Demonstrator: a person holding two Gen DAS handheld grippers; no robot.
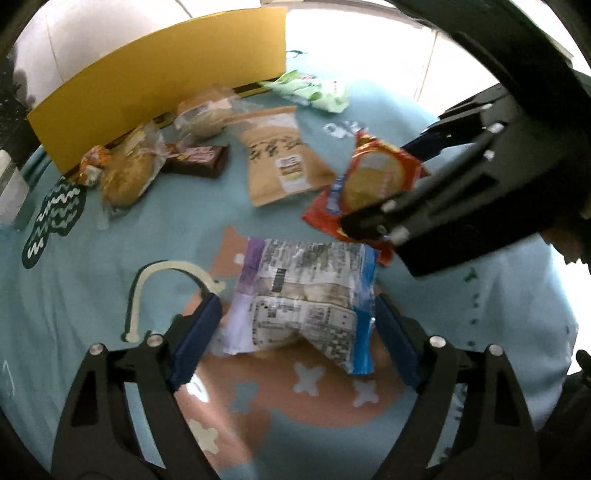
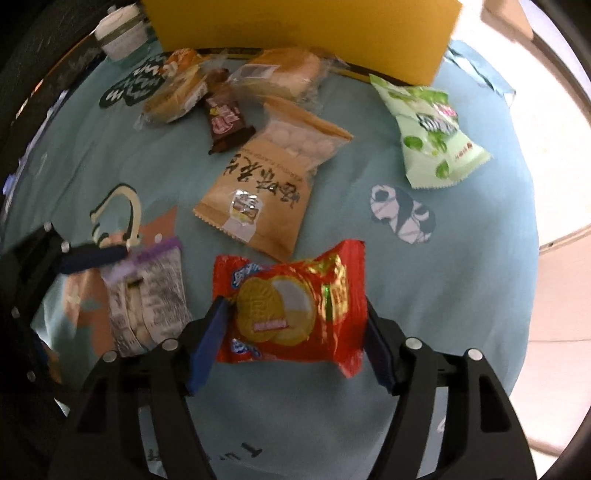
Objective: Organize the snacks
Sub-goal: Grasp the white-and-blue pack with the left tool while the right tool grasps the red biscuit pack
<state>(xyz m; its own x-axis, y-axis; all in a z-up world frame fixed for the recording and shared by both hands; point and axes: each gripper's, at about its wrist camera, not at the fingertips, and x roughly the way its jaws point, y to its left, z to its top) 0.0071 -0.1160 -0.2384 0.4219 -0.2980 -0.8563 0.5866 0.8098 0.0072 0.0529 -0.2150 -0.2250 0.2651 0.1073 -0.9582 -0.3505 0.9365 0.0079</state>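
My left gripper (image 1: 295, 317) is shut on a white, purple and blue snack pack (image 1: 299, 302), its blue pads against both sides. My right gripper (image 2: 293, 325) is shut on a red biscuit pack (image 2: 291, 306); that pack also shows in the left wrist view (image 1: 369, 184), held up at the right. The white pack and left gripper show in the right wrist view (image 2: 147, 295) at the left. On the blue tablecloth lie a brown kraft pack (image 2: 266, 188), a green pack (image 2: 432, 129), a chocolate bar (image 2: 225, 122) and bread packs (image 2: 177, 96).
A yellow box (image 2: 303, 26) stands at the back of the table, with a white cup (image 2: 118, 33) to its left. The round table's edge (image 2: 524, 258) curves down the right side, with pale floor beyond.
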